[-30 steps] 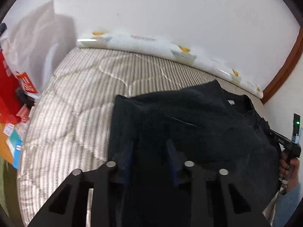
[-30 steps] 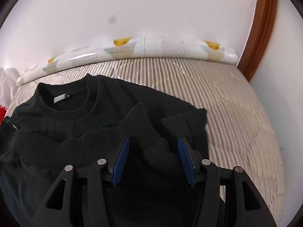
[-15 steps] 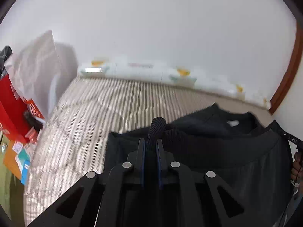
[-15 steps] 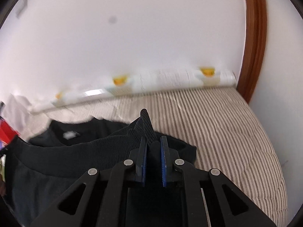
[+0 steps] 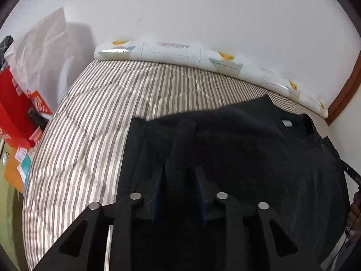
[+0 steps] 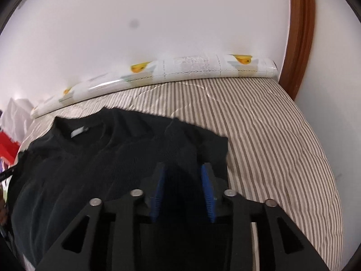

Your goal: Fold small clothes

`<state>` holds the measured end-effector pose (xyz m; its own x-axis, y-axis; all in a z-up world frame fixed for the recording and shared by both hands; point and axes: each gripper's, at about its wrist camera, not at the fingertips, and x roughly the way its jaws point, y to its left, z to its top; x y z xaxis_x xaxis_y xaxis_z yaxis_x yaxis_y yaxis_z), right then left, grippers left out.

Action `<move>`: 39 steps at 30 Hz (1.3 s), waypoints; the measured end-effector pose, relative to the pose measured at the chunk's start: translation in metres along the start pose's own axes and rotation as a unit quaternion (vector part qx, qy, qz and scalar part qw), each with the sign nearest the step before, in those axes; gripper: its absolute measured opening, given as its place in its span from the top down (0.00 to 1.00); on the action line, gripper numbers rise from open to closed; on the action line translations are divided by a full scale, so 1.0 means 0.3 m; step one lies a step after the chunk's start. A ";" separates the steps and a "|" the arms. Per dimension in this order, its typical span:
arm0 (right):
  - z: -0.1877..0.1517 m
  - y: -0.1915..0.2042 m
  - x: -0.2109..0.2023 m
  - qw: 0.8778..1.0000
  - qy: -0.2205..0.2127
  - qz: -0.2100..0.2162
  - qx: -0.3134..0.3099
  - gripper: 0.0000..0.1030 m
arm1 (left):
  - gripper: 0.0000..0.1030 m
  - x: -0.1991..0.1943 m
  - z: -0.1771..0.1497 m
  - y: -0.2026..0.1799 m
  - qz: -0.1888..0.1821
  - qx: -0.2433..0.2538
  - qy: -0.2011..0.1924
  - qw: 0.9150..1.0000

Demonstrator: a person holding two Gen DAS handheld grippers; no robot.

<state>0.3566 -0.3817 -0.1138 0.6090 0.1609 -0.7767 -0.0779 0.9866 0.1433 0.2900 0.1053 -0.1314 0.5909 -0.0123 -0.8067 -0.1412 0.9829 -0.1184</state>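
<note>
Two tools (image 5: pixel 179 174) (image 6: pixel 183 171) gape over one black sweater (image 6: pixel 108 158).

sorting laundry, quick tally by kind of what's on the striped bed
black sweatshirt: 1
white patterned roll along the wall: 1
grippers over the sweatshirt: 2, left gripper and right gripper, both open
total: 4

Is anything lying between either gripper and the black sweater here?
Nothing visible. The left gripper and right gripper are both open directly over the black sweater, with a ridge of its fabric rising between the left one's fingers. Only striped bedding surrounds it.
</note>
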 end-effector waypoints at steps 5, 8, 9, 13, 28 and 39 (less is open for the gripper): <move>-0.136 -0.034 -0.046 0.999 0.022 -0.046 -0.001 0.60 | 0.67 -0.068 -0.100 0.025 0.003 0.007 -0.002 1.000; -0.196 -0.053 -0.084 0.996 0.035 -0.078 0.005 0.60 | 0.59 -0.124 -0.144 0.052 -0.002 -0.001 -0.016 1.000; -0.206 -0.055 -0.106 0.996 0.032 -0.078 0.010 0.60 | 0.57 -0.150 -0.161 0.064 -0.005 -0.005 -0.020 1.000; -0.211 -0.017 -0.207 0.996 0.012 -0.087 0.018 0.59 | 0.55 -0.220 -0.226 0.101 -0.042 -0.020 -0.012 0.999; -0.292 0.413 -0.314 0.997 -0.018 -0.039 -0.057 0.55 | 0.49 -0.374 -0.478 0.209 -0.072 -0.058 -0.022 0.995; -0.399 0.543 -0.291 0.995 -0.011 -0.035 -0.088 0.55 | 0.49 -0.352 -0.556 0.306 -0.107 -0.118 -0.018 0.987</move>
<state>0.1963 -0.2317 -0.0962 0.6347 0.0927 -0.7672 -0.1700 0.9852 -0.0216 0.0821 0.1662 -0.1538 0.6540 -0.2047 -0.7282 -0.1883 0.8883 -0.4188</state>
